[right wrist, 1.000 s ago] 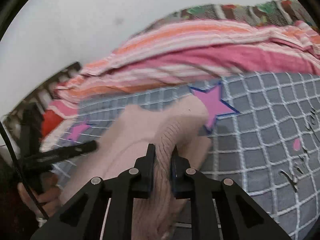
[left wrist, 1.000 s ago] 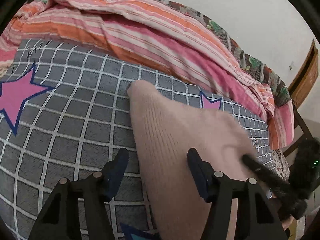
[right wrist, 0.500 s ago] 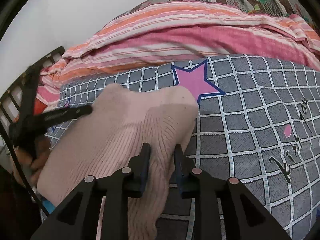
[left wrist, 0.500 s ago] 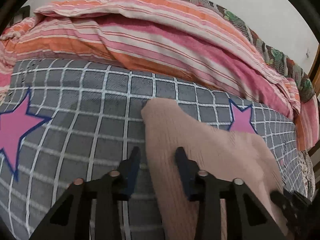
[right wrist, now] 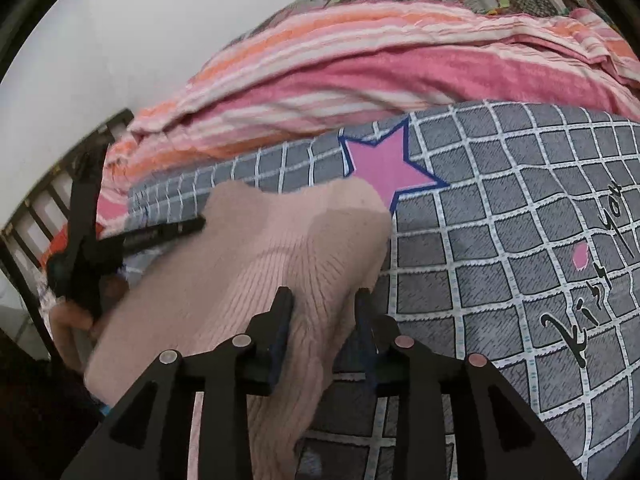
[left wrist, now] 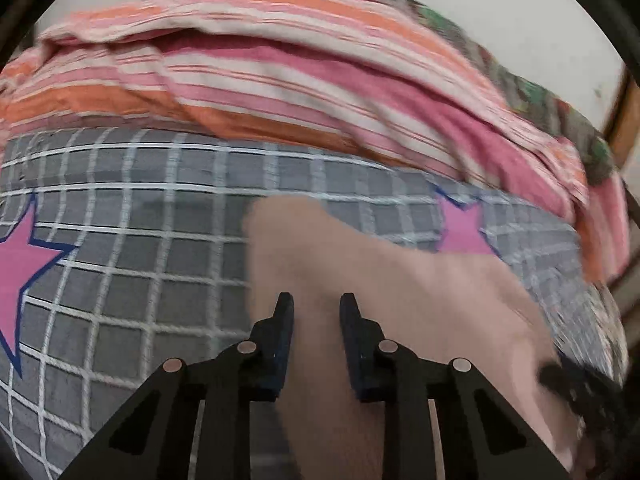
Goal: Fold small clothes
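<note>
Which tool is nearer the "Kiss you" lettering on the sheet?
Right. The right tool, jaws just opening around the edge of the pink garment, sits just left of the lettering; the left tool, jaws just closing over cloth, is across the garment.

Count, both wrist views:

- Pink knit garment [right wrist: 280, 256]: one, lying between and ahead of the jaws of both grippers
- Grippers: two; left gripper [left wrist: 316, 304], right gripper [right wrist: 324, 300], two fingers each
- Grey checked sheet [right wrist: 500, 240]: one, under the jaws
- Pink stars printed on it: two in the left view, star [left wrist: 20, 276] far left of the jaws, second star [left wrist: 464, 228] ahead-right; one star [right wrist: 384, 164] ahead of the right jaws
- Striped pink-orange blanket [left wrist: 280, 80]: one, beyond the jaws
- Small pink dot [right wrist: 580, 256]: one, right of the right jaws
</note>
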Demonstrator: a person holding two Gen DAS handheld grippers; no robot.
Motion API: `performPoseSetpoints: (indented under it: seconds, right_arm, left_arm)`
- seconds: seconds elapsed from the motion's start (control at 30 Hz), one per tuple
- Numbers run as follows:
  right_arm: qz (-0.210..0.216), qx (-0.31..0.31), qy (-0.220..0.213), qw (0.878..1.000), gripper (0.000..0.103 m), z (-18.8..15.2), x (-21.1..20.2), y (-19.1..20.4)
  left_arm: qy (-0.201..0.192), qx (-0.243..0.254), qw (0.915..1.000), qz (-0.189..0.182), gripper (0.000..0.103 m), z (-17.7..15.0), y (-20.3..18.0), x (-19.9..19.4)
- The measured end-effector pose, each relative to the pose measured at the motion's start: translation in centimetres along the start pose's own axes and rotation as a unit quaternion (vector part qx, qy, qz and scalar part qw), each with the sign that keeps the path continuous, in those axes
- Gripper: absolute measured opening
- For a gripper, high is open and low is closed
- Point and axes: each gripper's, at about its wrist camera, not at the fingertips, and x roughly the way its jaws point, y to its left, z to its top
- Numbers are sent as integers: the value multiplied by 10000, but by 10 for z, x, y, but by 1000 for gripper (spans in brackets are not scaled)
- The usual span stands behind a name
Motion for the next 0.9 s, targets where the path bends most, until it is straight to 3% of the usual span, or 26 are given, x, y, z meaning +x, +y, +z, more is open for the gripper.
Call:
performPoseSetpoints:
  seconds: [0.27,0.47,0.67,0.8,0.9]
  right_arm:
    - [-299,-207,67,9993,30,-3,4,8]
    - [-408,-341,165,9984,30,-10,1,11]
    - [-149,-256,-20,9996,31,-17,-21,9]
    - [38,-356,-42,9993,31,-25,-29,14]
    - [-280,-504,192,9982,30,-35,-20,17]
  left_arm:
    - [-300,564,9971,419,35,-43,-30,-38]
    - [-403,482,9975,321,38,-72,-32,-63]
    - [-503,186,9986,-8,39,-101,-26,-83]
    - [-504,372,9979,142,42,-116,-34,-89]
    - [-478,444,9978,142,44,-120,-38,-91]
